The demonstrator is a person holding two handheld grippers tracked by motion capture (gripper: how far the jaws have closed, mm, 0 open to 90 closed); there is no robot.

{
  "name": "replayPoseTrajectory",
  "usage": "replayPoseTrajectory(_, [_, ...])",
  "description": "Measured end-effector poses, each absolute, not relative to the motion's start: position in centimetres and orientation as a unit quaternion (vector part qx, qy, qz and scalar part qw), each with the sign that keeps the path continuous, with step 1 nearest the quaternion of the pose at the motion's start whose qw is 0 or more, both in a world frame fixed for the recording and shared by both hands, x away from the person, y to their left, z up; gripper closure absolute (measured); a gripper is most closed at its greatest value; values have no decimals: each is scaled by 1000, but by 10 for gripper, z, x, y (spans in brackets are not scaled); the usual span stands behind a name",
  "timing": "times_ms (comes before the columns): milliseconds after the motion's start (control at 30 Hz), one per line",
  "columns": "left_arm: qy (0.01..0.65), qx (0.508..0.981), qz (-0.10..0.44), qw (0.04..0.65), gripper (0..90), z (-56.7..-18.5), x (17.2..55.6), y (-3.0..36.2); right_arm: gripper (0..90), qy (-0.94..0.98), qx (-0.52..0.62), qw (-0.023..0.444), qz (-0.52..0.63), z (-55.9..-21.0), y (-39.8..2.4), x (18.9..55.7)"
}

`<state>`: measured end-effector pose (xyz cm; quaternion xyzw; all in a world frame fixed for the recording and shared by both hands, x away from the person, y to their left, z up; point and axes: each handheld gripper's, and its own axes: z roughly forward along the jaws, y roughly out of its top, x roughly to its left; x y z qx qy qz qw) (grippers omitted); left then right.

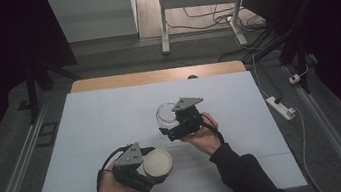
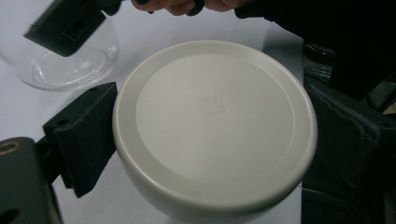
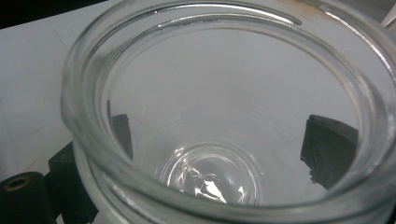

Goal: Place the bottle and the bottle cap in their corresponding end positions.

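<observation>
High view looks down; gripper views close; all share jar [image 1: 165, 113].

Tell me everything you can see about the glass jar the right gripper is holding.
The glass jar is clear, round and wide-mouthed, with a thick rolled rim and threads below it. It looks empty, its lid off, its mouth open. The right gripper clasps it from outside, one black jaw on each side of its wall, seen through the glass. It sits near the middle of the white table cover, beyond the cream lid in the left gripper.
</observation>
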<state>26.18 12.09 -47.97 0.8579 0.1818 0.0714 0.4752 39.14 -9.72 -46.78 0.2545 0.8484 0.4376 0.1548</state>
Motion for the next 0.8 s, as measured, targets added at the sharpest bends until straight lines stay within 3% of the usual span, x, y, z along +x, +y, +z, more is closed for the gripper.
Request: replayPoseTrajectory(800, [202, 866, 86, 449, 83, -510, 290, 100, 63, 841, 287, 176, 424, -477, -91, 439])
